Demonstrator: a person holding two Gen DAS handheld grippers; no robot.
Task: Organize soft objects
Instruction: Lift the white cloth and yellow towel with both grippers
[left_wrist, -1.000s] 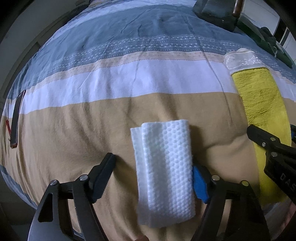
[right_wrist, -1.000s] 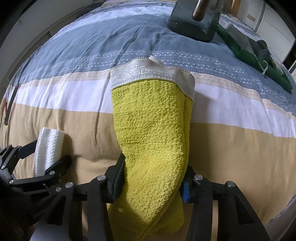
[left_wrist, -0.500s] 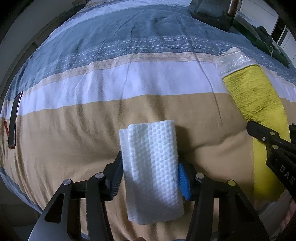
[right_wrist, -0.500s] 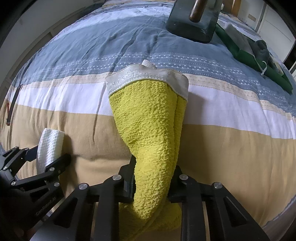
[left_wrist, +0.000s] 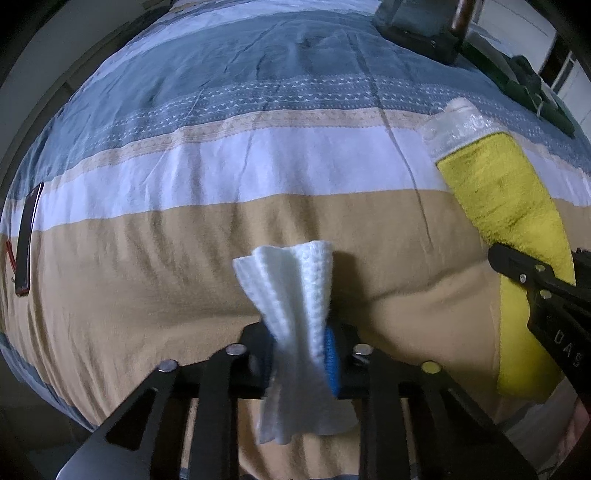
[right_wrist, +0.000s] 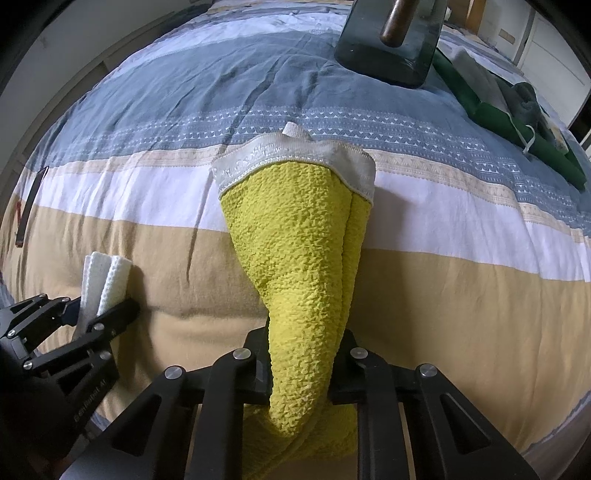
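A: Count of soft items on the bed?

B: Two in play. One white waffle-textured cloth, folded, lying on the tan band of the striped cover, near edge. One yellow towel with a pale woven border at its far end, to the right of the white cloth, running from the tan band across the white stripe.

A: Grippers?

B: Two. Left gripper: jaws closing, pads pressed on the white cloth, which is pinched into a narrow waist between them and fans out on the far side. Right gripper: jaws closing as well, clamped on the yellow towel, squeezing it to a thin neck near its close end; the far end stays wide.

A: Both pieces resting on the bed?

B: Far ends of both touch the cover. Whether the pinched parts are lifted, cannot tell.

A: Anything else noted?

B: One dark flat object with a red cord at the left edge of the bed. One dark box-like object at the far side, and one green item with grey cloth heaped on it at the far right. Each gripper shows at the edge of the other's view, close beside one another.
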